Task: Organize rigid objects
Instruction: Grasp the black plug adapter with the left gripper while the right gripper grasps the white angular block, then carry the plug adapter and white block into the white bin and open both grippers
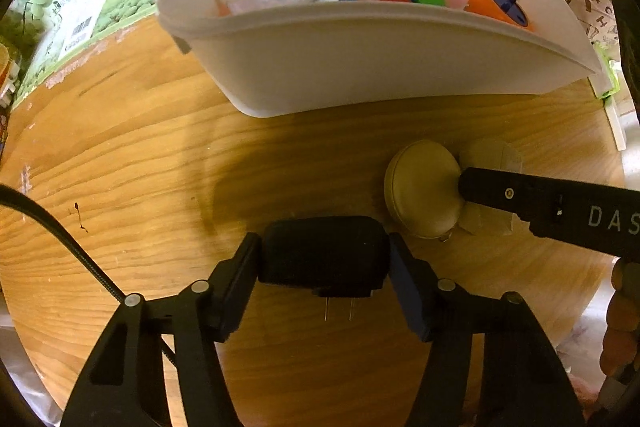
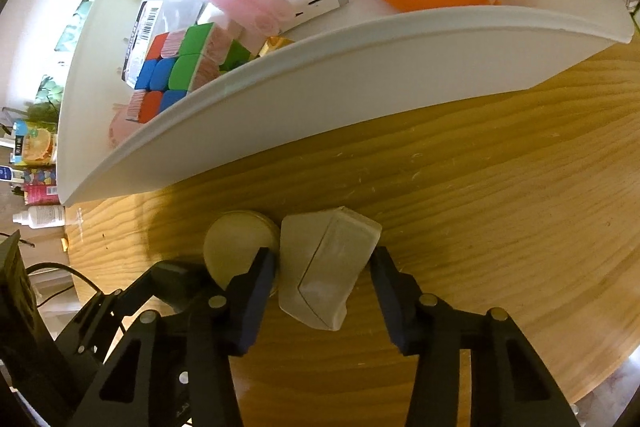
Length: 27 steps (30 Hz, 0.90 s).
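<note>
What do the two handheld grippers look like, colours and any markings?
Both the left gripper and right gripper are black linkage frames with silver pivot pins and dark blue pads. The right one carries pale lettering on its side; a black braided cable runs beside the left.

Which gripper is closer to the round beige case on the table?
Right. The right gripper straddles the white box touching the round beige case; the left gripper clamps the black adapter alongside.

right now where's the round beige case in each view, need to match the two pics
Left wrist view: the round beige case lies right of centre on the table, beside the right gripper's finger.
Right wrist view: the round beige case sits lower left of centre, partly behind the gripper's left finger.
Shared landmark: the white bin just beyond it.
</note>
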Each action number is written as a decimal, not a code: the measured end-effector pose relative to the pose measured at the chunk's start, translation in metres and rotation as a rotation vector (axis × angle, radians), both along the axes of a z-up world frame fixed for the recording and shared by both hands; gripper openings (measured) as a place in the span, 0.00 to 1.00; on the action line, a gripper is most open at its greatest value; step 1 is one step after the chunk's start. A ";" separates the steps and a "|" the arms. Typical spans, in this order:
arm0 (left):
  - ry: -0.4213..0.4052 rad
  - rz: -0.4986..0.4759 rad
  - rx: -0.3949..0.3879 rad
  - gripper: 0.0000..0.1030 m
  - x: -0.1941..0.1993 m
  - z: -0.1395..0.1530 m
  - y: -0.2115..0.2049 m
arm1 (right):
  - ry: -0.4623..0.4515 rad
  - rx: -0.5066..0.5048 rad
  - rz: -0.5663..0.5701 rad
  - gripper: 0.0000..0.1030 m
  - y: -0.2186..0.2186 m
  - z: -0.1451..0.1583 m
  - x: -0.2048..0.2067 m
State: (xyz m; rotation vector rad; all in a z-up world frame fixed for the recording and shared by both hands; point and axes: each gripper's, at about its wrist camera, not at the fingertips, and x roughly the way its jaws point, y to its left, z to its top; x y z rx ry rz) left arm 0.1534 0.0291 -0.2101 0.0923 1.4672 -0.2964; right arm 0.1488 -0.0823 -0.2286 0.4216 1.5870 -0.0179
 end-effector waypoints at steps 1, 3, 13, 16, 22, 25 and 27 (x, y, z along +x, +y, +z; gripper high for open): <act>0.002 -0.003 0.001 0.64 0.000 0.000 0.000 | 0.001 0.000 -0.003 0.46 -0.001 0.000 0.000; 0.008 -0.004 -0.002 0.64 0.000 -0.002 -0.002 | 0.001 0.009 -0.005 0.45 -0.004 0.001 -0.002; 0.019 0.002 0.002 0.64 0.001 -0.004 -0.001 | 0.026 0.050 -0.012 0.44 -0.014 -0.003 -0.016; 0.032 0.013 -0.008 0.64 -0.004 -0.004 0.004 | 0.040 0.079 -0.020 0.44 -0.012 -0.005 -0.021; 0.042 0.028 -0.019 0.64 -0.017 -0.001 0.009 | 0.050 0.134 -0.034 0.44 -0.006 -0.001 -0.036; 0.035 0.029 -0.021 0.64 -0.025 0.005 0.009 | 0.030 0.136 -0.028 0.44 -0.006 0.007 -0.043; 0.030 0.025 -0.018 0.64 -0.030 0.011 0.009 | 0.009 0.127 -0.021 0.44 -0.004 0.014 -0.046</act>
